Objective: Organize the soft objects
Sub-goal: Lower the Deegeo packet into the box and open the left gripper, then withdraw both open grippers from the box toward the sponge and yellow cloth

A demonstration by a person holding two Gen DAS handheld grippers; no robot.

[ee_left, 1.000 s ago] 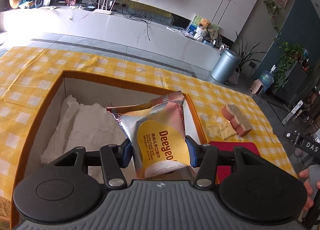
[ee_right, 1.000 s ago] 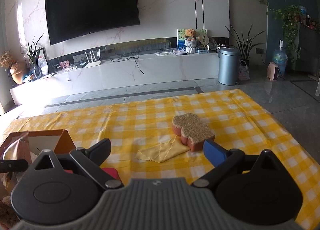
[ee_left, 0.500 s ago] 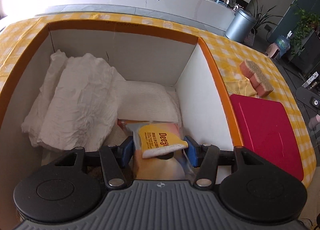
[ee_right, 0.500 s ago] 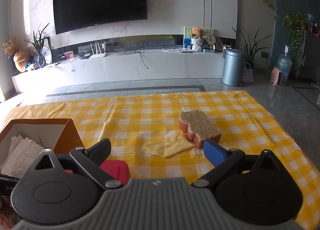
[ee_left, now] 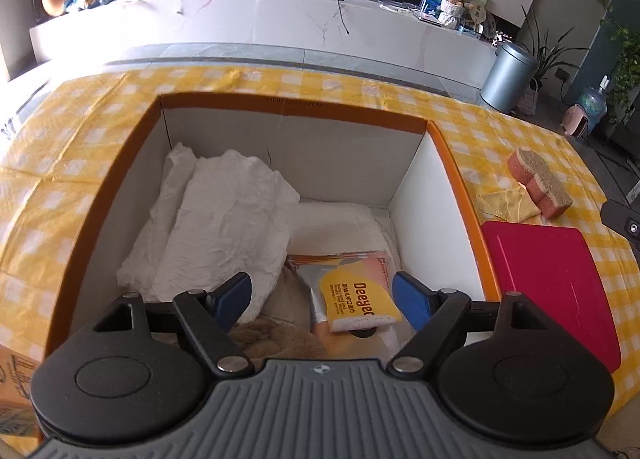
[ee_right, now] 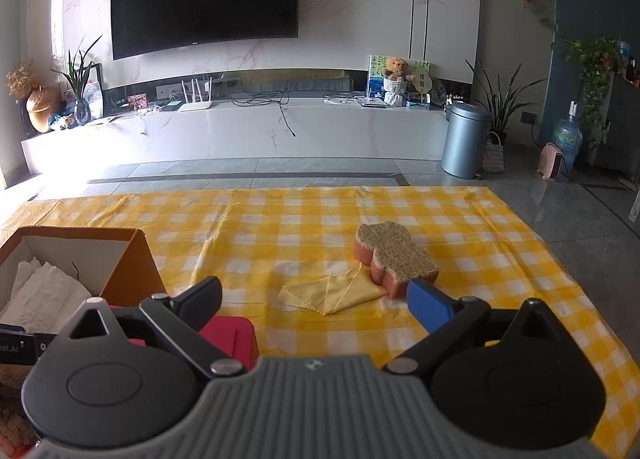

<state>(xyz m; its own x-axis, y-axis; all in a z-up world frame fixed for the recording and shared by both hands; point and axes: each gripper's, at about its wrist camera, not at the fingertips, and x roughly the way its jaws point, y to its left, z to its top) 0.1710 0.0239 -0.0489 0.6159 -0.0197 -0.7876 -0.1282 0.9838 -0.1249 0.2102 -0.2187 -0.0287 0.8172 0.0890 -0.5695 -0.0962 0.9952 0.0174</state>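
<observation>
The left hand-held gripper point(ee_left: 322, 295) is hanging over the orange box point(ee_left: 456, 179), its jaws opening and clear of the wipes packet point(ee_left: 352, 299), which is lying released on the box floor between them. Crumpled white paper point(ee_left: 224, 227) is filling the box's left side. The right hand-held gripper point(ee_right: 316, 299) is standing released above the checked surface point(ee_right: 260, 227), grasping nothing. Just beyond it, the yellow cloth point(ee_right: 332, 293) is lying partly under the pink sponge point(ee_right: 394, 259). A red pad point(ee_left: 556, 283) is sitting beside the box.
</observation>
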